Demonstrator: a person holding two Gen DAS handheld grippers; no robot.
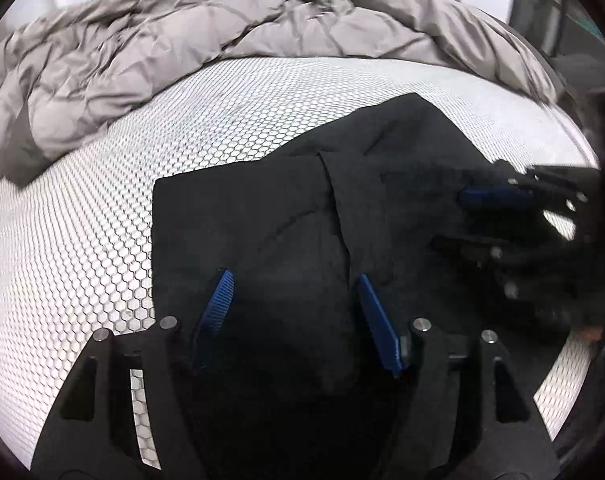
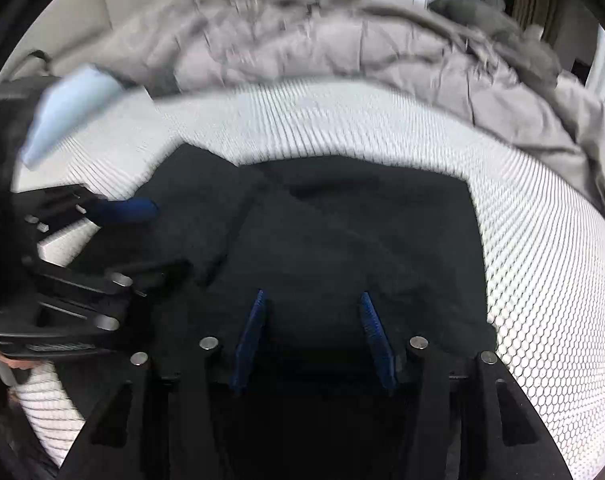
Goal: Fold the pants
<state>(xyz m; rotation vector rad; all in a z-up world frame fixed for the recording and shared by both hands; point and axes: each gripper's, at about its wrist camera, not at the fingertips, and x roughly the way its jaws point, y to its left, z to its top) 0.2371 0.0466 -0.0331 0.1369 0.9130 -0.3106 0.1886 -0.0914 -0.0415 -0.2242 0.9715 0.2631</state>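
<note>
Black pants [image 1: 302, 208] lie folded in a flat stack on a white honeycomb-patterned mattress [image 1: 102, 200]. My left gripper [image 1: 294, 284] is open just above the near part of the pants, with nothing between its blue pads. My right gripper [image 2: 312, 300] is open over the same pants [image 2: 342, 232], also empty. The right gripper also shows blurred at the right of the left wrist view [image 1: 502, 208], and the left gripper shows at the left of the right wrist view [image 2: 114, 240].
A crumpled grey duvet [image 1: 162, 48] is heaped along the far side of the mattress [image 2: 542, 240] and also fills the back of the right wrist view [image 2: 342, 52]. A pale blue cloth [image 2: 70, 108] lies at the far left.
</note>
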